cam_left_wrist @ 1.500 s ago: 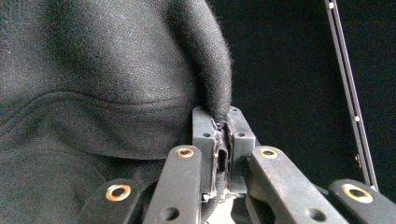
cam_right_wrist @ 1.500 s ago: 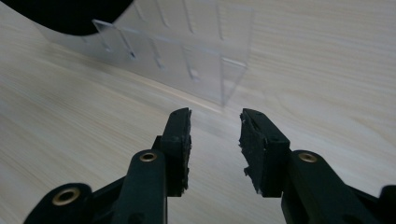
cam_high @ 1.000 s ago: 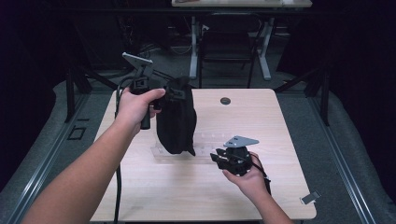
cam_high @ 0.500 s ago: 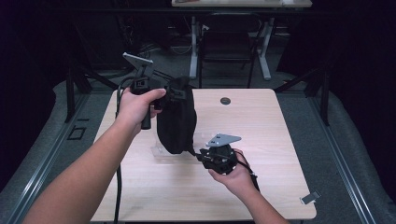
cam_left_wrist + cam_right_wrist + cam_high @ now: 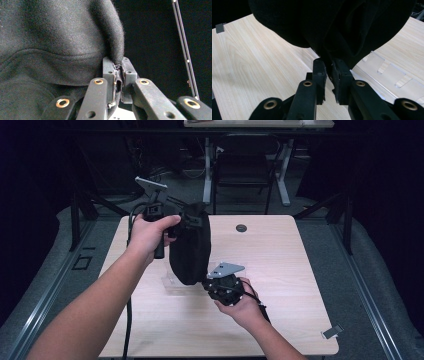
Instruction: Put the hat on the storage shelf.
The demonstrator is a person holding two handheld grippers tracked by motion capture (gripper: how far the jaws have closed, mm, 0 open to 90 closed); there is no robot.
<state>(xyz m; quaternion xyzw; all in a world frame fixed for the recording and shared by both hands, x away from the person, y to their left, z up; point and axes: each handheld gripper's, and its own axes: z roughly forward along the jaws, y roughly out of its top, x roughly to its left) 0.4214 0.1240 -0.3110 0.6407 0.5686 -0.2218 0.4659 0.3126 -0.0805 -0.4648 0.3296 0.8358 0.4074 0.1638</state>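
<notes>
**Black bag held between two hand-held grippers above the desk**

The desk [image 5: 300, 270] is pale wood, and everything else is placed against it. Over its left-middle hangs a black cloth bag [image 5: 190, 245], lifted clear of the desk top, its upper end high and its lower end close to the surface. Under the bag, flat on the desk, lies a clear plastic tray [image 5: 387, 70].

The left hand-held gripper [image 5: 172, 217] is above the desk's far left part, clenched on a fold of the bag's upper edge. The right hand-held gripper [image 5: 207, 282] is near the desk's middle; its jaws have just been closing and now pinch the bag's lower edge. A small dark clip [image 5: 331, 332] lies at the desk's near right corner.
</notes>
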